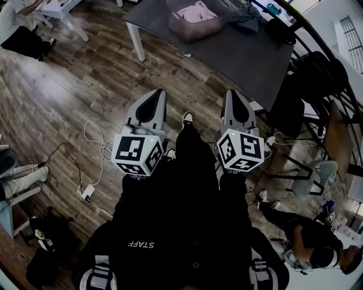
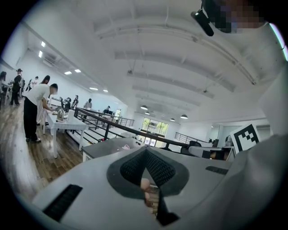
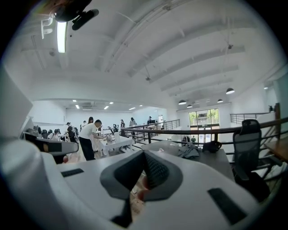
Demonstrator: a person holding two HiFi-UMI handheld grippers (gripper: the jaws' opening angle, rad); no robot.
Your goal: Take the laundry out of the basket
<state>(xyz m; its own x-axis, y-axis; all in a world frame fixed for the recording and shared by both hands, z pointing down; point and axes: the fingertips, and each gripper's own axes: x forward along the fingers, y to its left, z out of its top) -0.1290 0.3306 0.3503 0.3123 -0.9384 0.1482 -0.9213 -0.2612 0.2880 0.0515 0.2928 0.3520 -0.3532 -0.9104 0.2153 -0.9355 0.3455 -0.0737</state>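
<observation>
The left gripper (image 1: 154, 96) and right gripper (image 1: 232, 95) are pressed together, empty, well short of the basket (image 1: 187, 35). Jaws should be spread before the laundry (image 1: 196, 11) is reached from above.

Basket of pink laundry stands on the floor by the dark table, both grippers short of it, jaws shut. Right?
No: the head view shows the basket on the dark table, not on the floor. Pink laundry lies in it; the left gripper and right gripper are short of it, jaws shut.
</observation>
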